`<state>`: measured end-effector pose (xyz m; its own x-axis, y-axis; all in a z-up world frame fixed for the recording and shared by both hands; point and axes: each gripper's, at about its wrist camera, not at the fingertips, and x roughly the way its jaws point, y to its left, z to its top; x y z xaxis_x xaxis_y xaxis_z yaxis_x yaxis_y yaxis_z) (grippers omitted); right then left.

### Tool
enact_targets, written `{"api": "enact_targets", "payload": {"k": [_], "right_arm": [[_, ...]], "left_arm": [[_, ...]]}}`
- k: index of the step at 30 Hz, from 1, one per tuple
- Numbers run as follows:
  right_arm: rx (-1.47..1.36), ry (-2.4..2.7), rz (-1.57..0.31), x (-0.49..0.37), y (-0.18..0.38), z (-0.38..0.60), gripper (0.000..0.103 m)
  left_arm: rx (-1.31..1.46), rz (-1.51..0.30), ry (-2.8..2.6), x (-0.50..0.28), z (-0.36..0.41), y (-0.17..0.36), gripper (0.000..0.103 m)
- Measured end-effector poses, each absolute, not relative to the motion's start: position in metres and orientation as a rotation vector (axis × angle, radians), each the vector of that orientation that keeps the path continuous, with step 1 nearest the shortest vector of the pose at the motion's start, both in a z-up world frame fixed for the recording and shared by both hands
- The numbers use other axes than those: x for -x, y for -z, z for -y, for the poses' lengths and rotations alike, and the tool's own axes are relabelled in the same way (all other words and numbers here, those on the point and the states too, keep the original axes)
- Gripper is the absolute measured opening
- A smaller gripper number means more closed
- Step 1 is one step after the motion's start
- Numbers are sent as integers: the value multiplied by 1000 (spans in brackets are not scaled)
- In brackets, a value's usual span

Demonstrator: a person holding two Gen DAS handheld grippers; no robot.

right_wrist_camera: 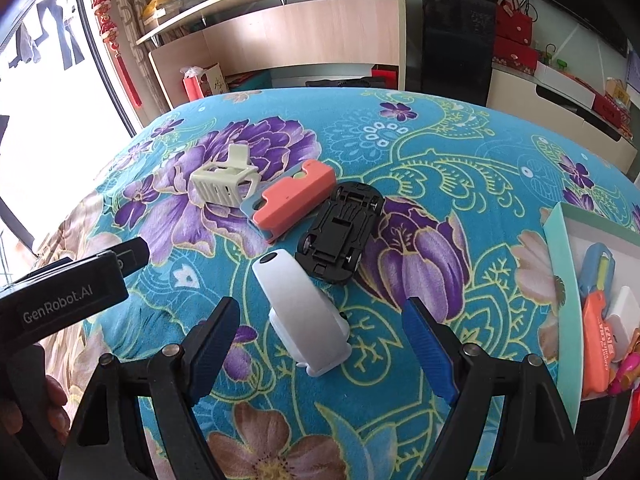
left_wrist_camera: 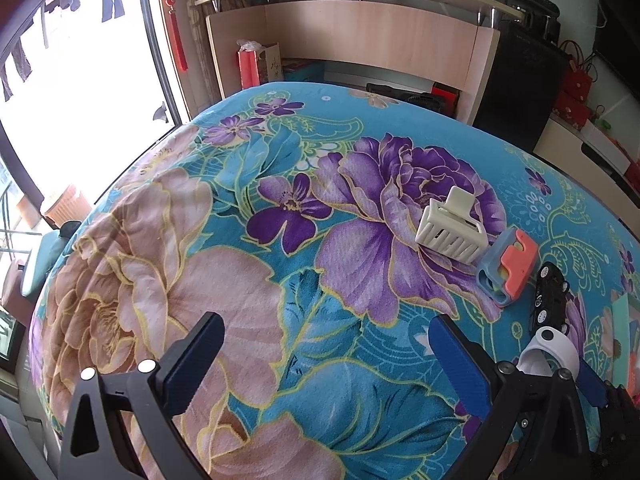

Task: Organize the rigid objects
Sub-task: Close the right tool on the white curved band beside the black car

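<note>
Best to ease the right gripper (right_wrist_camera: 322,344), jaws wide apart, squarely over the white band (right_wrist_camera: 304,312) lying between them on the floral cloth (right_wrist_camera: 420,152), left gripper (left_wrist_camera: 320,360) likewise open and empty, then close gently and carry toward the box (right_wrist_camera: 560,280).

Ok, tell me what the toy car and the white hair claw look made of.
Toy car: looks like matte black molded plastic; its upturned chassis shows molded ribs and clips. Hair claw: probably cream plastic with a slight sheen, its teeth and hinge looking molded in one color.
</note>
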<state>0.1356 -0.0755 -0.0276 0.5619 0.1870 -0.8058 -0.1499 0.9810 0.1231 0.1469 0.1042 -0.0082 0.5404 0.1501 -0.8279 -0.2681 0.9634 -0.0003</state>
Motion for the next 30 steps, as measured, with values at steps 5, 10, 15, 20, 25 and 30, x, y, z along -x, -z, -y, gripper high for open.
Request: {"api": "enact_targets", "payload": {"k": [5, 10, 15, 20, 25, 30], "right_arm": [[-13, -166, -979, -138, 36, 75, 84], [-27, -137, -980, -139, 37, 84, 82], [-21, -124, -978, -138, 35, 87, 69], [-39, -118, -980, -138, 34, 96, 53], [-66, -121, -984, -136, 32, 107, 48], [-93, -112, -984, -133, 30, 119, 47]], "left_arm": [[128, -974, -250, -148, -104, 9, 103], [120, -974, -244, -149, -100, 8, 103], [105, -974, -236, -149, -95, 7, 103], [91, -974, -223, -151, -88, 5, 103], [82, -971, -197, -153, -77, 4, 103], [86, -965, -153, -156, -65, 2, 103]]}}
